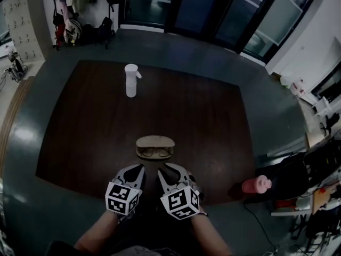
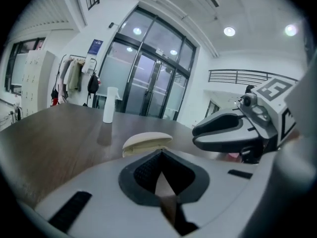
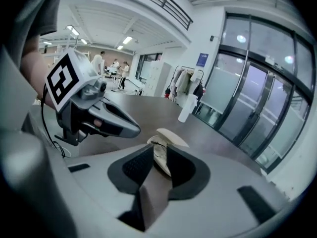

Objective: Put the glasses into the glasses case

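Nearest in, two grippers hover side by side at the near edge of the dark wooden table, touching nothing. The left gripper has its jaws tip to tip with nothing between them. The right gripper has its jaws apart and empty, and they line up on the case just ahead. The beige glasses case rests on the table with its lid up, and the glasses lie inside its lower half. Further back, well apart, a white spray bottle stands upright. Glass doors close off the far end.
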### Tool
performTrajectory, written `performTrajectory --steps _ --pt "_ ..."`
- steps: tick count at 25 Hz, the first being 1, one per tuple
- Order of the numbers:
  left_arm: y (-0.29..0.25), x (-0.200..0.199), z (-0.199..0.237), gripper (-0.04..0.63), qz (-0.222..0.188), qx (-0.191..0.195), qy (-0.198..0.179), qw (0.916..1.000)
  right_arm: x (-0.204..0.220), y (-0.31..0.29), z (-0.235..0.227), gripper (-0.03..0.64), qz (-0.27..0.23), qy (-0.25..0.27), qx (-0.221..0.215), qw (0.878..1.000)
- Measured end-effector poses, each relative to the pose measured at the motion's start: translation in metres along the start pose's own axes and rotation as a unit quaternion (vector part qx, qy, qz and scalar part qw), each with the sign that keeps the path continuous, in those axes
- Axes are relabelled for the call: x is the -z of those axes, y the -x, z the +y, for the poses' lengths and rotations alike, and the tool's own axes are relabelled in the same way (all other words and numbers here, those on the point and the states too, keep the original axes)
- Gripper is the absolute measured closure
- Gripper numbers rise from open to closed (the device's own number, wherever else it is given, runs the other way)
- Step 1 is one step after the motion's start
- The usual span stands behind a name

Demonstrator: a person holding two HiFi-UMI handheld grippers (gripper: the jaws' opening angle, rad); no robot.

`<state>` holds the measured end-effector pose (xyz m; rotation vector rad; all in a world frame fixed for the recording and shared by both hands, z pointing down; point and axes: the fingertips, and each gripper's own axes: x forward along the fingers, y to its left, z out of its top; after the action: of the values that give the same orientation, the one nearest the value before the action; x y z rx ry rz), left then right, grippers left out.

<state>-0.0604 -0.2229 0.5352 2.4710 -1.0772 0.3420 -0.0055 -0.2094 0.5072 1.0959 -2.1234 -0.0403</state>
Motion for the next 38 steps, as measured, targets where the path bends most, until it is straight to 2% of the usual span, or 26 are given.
performTrajectory --steps 5,12,20,27,38 --pt "0.016 -0.011 -0.015 0.589 -0.018 0.000 -0.012 0.9998 -0.014 0.021 0.001 0.578 -0.033 -0.013 0.003 0.999" --pt "0.039 -0.008 -0.040 0.589 -0.036 -0.031 -0.009 0.9988 -0.009 0.062 0.010 0.627 -0.078 -0.024 -0.011 0.997" --pt "0.067 -0.005 -0.124 0.589 -0.071 -0.045 -0.005 0.9964 0.019 0.153 0.006 0.629 -0.138 -0.029 -0.005 0.990" --pt "0.086 0.011 -0.205 0.589 -0.100 -0.041 -0.011 0.9941 0.066 0.221 0.016 0.629 -0.143 -0.016 0.005 0.990" --pt "0.138 0.042 -0.283 0.589 -0.122 -0.056 -0.003 0.9909 0.119 0.295 0.052 0.629 -0.141 -0.030 0.005 0.990"
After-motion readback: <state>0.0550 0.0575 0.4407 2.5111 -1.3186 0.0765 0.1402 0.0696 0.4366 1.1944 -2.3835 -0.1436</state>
